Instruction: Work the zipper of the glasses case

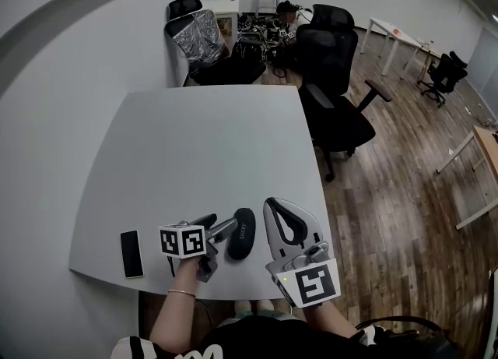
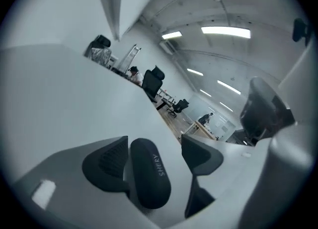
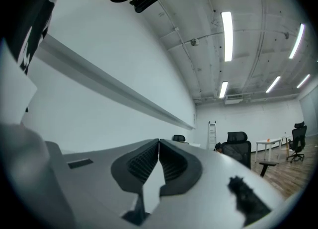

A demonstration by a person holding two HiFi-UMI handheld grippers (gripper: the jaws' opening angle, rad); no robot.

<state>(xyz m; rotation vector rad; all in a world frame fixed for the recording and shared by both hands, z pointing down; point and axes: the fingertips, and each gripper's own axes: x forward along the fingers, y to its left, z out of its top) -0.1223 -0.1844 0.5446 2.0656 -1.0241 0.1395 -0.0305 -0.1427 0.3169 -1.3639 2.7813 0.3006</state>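
The dark case (image 2: 149, 181), low in the left gripper view, bears pale lettering along its top, reading roughly "SHERY"; in the head view it is too small to read.

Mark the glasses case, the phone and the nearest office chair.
glasses case (image 1: 242, 233), head view, middle of its dark shell.
phone (image 1: 131, 254), head view, centre of its screen.
office chair (image 1: 345, 127), head view, its seat.
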